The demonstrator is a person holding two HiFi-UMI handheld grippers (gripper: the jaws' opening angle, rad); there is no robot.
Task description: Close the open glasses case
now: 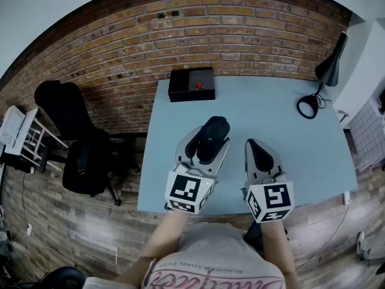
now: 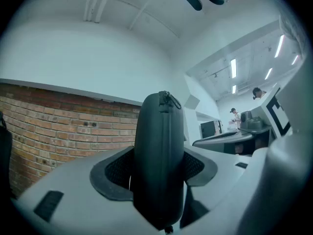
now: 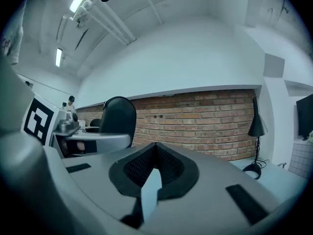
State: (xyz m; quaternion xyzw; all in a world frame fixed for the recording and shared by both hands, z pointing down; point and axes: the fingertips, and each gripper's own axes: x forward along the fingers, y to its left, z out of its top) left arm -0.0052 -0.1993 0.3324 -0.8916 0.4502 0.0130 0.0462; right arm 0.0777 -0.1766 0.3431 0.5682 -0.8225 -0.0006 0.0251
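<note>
The black zip-up glasses case [image 1: 213,136] sits on edge between the jaws of my left gripper [image 1: 208,138], just above the light blue table [image 1: 301,143]. In the left gripper view the case [image 2: 159,151] fills the gap, both pads [image 2: 117,170] rest against its sides, and its two halves meet along the zipper seam. My left gripper [image 2: 159,166] is shut on it. My right gripper [image 1: 257,149] hovers level beside it on the right, jaws together and empty. In its own view the right gripper [image 3: 155,163] shows only closed pads.
At the table's far edge stands a black box [image 1: 191,84] with a small red item on it. A black desk lamp [image 1: 325,77] occupies the far right corner. A black office chair [image 1: 78,143] stands left of the table, before a brick wall [image 1: 240,35].
</note>
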